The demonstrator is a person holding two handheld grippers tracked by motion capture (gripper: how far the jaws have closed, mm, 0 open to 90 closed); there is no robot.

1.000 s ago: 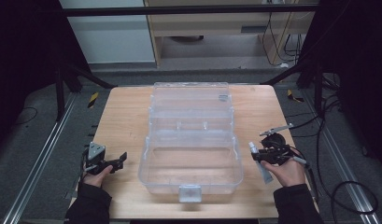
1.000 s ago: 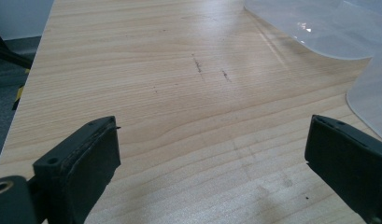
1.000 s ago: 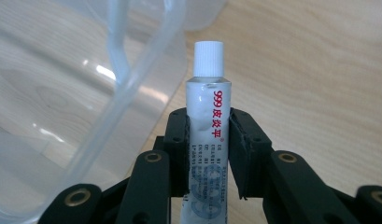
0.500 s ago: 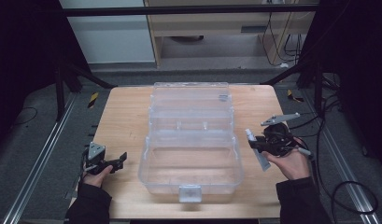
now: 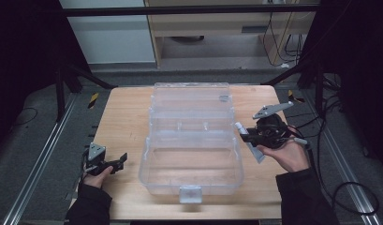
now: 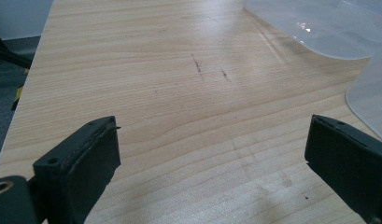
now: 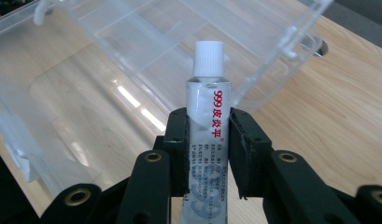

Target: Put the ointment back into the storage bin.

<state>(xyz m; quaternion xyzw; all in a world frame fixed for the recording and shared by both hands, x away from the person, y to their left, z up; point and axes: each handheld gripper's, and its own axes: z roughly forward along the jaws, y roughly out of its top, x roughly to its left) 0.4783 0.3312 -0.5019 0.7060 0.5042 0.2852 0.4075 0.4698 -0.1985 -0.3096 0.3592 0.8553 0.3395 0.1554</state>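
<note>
High view: light wooden table point(image 5: 123, 117) at frame centre, w/ a clear plastic hinged storage box point(image 5: 191, 140) lying open on it, lid toward the top of the frame, latch at bottom centre. Left gripper point(image 5: 118, 162), lower left of frame, held in a hand point(image 5: 96, 176) just left of the box; jaws spread, nothing betw. them. Right gripper point(image 5: 249, 138), right of centre, pinches a white tube w/ white ribbed screw cap and red print point(image 5: 249, 142) just beside the box's right wall; tube runs diagonally, one end toward upper left, other toward lower right.

Left gripper view: both black jaws wide apart at the lower corners, bare wood betw. them; box edge point(image 6: 366, 42) at upper right.

Right gripper view: jaws pressed on the tube's body point(image 7: 206, 135) at frame centre, cap uppermost; the open box point(image 7: 132, 70) fills the upper left behind it.
</note>
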